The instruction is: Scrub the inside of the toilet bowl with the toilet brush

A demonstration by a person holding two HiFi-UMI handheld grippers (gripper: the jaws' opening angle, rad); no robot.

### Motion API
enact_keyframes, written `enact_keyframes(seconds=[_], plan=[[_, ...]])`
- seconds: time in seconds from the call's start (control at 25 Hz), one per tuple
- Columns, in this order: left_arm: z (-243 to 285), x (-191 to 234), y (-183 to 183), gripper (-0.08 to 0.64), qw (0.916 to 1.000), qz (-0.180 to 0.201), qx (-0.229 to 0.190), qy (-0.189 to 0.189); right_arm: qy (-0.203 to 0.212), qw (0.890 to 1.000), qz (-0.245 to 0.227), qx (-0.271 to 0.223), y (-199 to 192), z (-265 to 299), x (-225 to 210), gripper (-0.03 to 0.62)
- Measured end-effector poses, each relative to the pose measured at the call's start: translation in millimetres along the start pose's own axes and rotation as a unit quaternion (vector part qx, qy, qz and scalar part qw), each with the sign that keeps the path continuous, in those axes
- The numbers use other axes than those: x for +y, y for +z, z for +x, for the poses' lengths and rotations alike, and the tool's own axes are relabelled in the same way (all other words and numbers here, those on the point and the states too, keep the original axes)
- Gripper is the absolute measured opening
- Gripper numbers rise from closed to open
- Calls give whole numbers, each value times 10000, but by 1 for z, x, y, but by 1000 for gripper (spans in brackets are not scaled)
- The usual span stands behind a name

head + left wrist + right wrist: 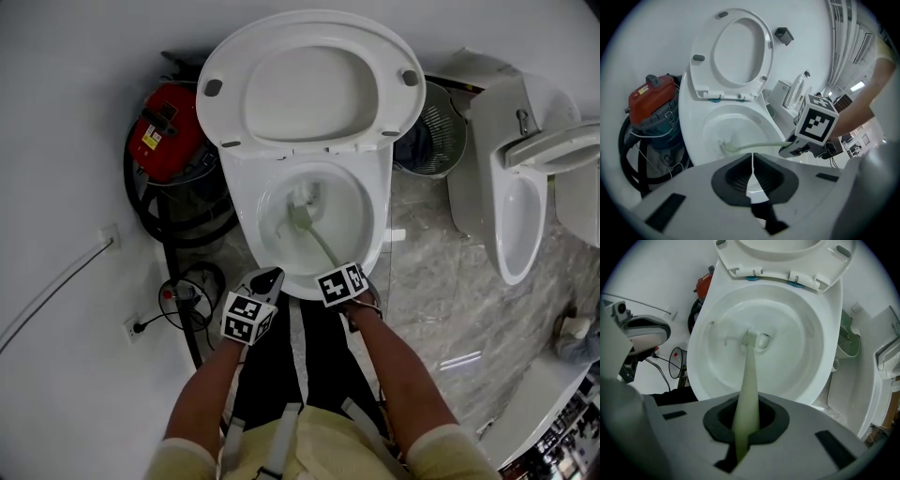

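We have the toilet brush (748, 371) pinched in our right gripper (743, 430), its head at the bottom of the toilet bowl (806, 348), frame centre. Our left gripper (752, 180) is pressed together, empty. Scrubbing seems under way, with the upper walls likely left.

A red vacuum cleaner (169, 131) stands against the white wall (56, 187), with a mesh wastebasket (441, 131) and a urinal (516, 216) to its right on marbled grey floor (441, 272).
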State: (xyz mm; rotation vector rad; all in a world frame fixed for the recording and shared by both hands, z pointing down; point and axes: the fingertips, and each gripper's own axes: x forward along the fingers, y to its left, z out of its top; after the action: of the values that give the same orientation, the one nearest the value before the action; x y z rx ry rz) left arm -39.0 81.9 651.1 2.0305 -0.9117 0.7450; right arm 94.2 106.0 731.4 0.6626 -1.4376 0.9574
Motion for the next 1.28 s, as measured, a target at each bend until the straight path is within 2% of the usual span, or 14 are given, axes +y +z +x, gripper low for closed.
enact_keyframes(seconds=[0.32,0.64,1.0,1.28], plan=[[-1,8,7,14,9999,-15,-106,8,-129,9996,-33,-230,35,-6,-6,17],[2,7,15,14,9998,-4,-194,-81,-229,9992,173,-286,54,-10,-21,17],[4,3,18,14,9996,8,-208,-170,-535,9973,448,-240,38,-17,-50,17],[6,3,22,14,9996,-28,-210,-169,-981,9946,311,-123,16,-22,-70,17]])
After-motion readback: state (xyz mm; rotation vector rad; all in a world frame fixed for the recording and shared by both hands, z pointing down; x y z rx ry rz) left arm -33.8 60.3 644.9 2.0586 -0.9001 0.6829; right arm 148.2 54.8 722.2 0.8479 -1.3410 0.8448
